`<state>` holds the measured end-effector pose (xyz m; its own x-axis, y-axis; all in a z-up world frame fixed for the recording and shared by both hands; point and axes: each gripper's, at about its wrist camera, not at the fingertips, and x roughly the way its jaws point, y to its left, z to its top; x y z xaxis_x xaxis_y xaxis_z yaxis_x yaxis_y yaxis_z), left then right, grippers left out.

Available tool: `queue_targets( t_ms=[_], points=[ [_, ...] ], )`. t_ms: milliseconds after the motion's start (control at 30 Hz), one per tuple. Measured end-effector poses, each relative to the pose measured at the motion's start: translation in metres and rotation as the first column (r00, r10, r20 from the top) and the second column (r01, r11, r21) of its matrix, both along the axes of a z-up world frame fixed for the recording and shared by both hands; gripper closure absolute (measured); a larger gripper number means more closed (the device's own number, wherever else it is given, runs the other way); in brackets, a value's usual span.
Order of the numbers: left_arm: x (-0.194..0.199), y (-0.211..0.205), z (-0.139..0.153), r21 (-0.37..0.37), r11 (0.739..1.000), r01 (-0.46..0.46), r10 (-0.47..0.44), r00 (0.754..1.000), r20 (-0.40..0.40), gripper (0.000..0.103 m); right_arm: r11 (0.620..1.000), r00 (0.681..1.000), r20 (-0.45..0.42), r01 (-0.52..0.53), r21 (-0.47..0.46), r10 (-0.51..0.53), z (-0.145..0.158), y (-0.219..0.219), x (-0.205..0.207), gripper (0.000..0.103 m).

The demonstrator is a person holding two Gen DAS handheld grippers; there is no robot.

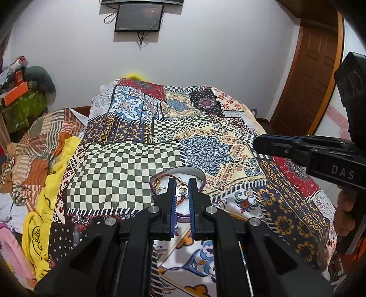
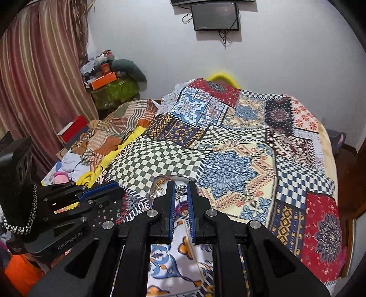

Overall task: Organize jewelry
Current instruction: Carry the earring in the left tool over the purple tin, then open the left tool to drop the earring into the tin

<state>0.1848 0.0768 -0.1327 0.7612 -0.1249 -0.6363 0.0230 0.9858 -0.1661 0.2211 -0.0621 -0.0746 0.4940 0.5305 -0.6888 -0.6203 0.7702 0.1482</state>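
Care counts here: both grippers, left (image 1: 182,182) and right (image 2: 181,185), pressed together and empty over the dish (image 1: 194,172), must spread before reaching a ring (image 1: 182,190)

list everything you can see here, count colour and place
bedspread: one, patchwork of many colours, covers the bed
dish: one, pale with purple rim, on the bedspread ahead of both grippers
jewelry: several pieces, silver, gold and red cord, in the dish
screen: one, black, on the white wall
door: one, brown wood, right side
curtain: one, pink striped, left side
left gripper: black, blue fingers, shut
right gripper: black, blue fingers, shut
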Motion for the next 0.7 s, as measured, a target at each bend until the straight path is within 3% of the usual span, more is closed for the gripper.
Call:
queue_targets(
  t_ms=[267, 700],
  points=[
    [0.025, 0.006, -0.021, -0.020, 1.000, -0.001, 0.000, 0.998, -0.055, 0.095, 1.000, 0.998, -0.062, -0.020, -0.012, 0.019, -0.014, 0.023, 0.023, 0.094],
    [0.052, -0.005, -0.058, -0.063, 0.997, 0.045, -0.054, 0.988, -0.147, 0.095, 0.994, 0.992, -0.129, -0.027, -0.110, 0.013, -0.050, 0.048, 0.050, 0.094]
  ],
)
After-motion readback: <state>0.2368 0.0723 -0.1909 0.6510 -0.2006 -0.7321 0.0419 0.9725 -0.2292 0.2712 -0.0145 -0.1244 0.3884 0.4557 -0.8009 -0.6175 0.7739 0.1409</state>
